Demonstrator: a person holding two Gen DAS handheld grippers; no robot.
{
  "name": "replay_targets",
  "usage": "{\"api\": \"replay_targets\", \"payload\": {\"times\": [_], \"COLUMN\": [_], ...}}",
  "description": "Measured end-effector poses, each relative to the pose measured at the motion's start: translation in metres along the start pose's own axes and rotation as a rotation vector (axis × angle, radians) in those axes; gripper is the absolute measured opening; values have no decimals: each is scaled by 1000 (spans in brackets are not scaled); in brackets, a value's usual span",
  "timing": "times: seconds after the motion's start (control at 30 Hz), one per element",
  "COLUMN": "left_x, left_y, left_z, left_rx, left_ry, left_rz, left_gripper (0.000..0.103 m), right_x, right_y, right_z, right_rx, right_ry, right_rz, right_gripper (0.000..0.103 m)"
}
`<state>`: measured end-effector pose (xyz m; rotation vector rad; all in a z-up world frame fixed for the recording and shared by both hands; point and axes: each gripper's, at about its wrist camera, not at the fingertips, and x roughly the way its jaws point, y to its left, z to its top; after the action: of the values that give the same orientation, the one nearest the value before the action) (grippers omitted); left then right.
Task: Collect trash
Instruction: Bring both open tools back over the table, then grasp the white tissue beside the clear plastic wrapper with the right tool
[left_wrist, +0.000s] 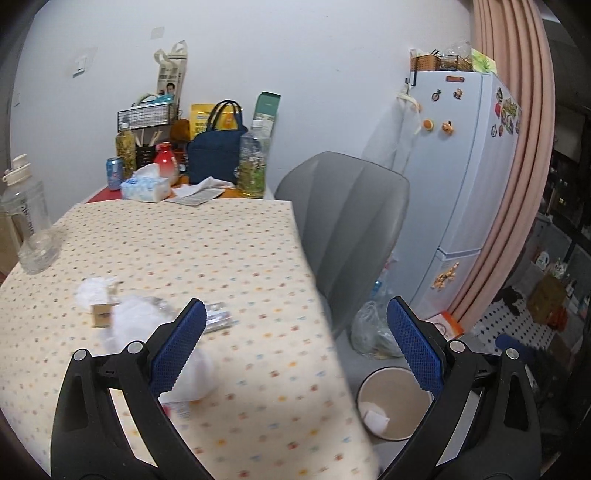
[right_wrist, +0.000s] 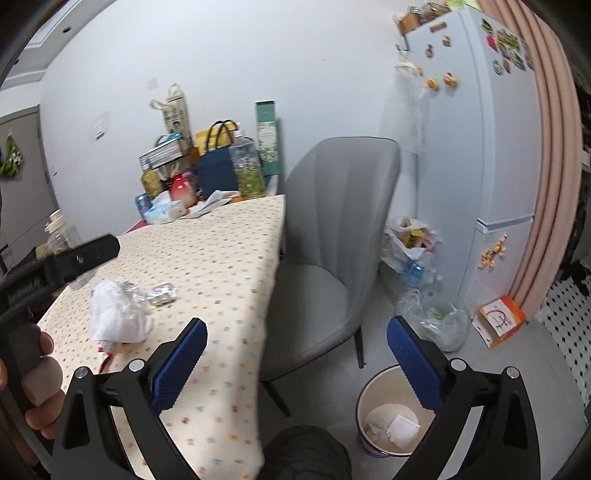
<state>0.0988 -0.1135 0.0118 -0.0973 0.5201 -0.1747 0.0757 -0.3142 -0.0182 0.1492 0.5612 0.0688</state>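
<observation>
Trash lies on the dotted tablecloth (left_wrist: 207, 243): crumpled white tissue (left_wrist: 129, 321) (right_wrist: 118, 314), a small cardboard piece (left_wrist: 101, 314), and a shiny foil wrapper (left_wrist: 218, 319) (right_wrist: 160, 293). A white trash bin (left_wrist: 391, 406) (right_wrist: 391, 413) stands on the floor beside the table, with white paper inside. My left gripper (left_wrist: 295, 325) hangs open over the table edge, nothing between its blue pads. My right gripper (right_wrist: 295, 343) is open too, above the gap between table and bin. The left tool's black body (right_wrist: 59, 258) and a hand holding it show at the right wrist view's left edge.
A grey chair (right_wrist: 332, 236) is tucked against the table's right side. Bottles, a tissue box (left_wrist: 146, 186), a can and bags crowd the far end. A clear jar (left_wrist: 33, 229) stands at the left edge. Plastic bags (right_wrist: 432, 317) and a fridge (right_wrist: 476, 147) lie beyond the bin.
</observation>
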Motion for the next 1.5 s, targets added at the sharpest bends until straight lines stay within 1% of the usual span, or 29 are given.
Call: {"api": "replay_targets", "payload": {"times": [0.1, 0.17, 0.23, 0.37, 0.5, 0.57, 0.63, 0.73, 1.0, 1.17, 1.4, 1.5], "left_x": [-9, -14, -20, -31, -39, -43, -46, -47, -46, -41, -33, -29], "left_y": [18, 31, 44, 67, 94, 105, 116, 132, 173, 194, 211, 217], "left_z": [-8, -12, -14, -20, -25, -27, -29, -31, -39, -46, -52, -54], "left_rx": [-10, -32, -53, -77, -122, -136, -146, -172, -247, -286, -311, -324], "left_ry": [5, 0, 4, -12, -18, -23, -29, -27, -25, -13, 3, 12], "left_rz": [36, 29, 41, 84, 94, 112, 132, 150, 185, 201, 227, 237], "left_gripper": [97, 97, 97, 97, 97, 97, 97, 97, 97, 97, 97, 97], "right_x": [3, 4, 7, 15, 23, 27, 33, 45, 77, 96, 125, 140], "right_y": [20, 37, 50, 82, 110, 122, 136, 150, 178, 190, 208, 216], "right_z": [1, 1, 1, -1, -1, -1, -2, -3, -2, -1, -1, -2], "right_rx": [-29, -54, -75, -115, -149, -161, -179, -192, -202, -206, -232, -238], "right_ry": [12, 18, 21, 44, 59, 66, 84, 119, 182, 207, 243, 268], "right_rz": [44, 80, 104, 173, 220, 246, 266, 290, 325, 339, 348, 353], "right_gripper": [96, 96, 96, 96, 96, 93, 84, 74, 59, 58, 57, 51]}}
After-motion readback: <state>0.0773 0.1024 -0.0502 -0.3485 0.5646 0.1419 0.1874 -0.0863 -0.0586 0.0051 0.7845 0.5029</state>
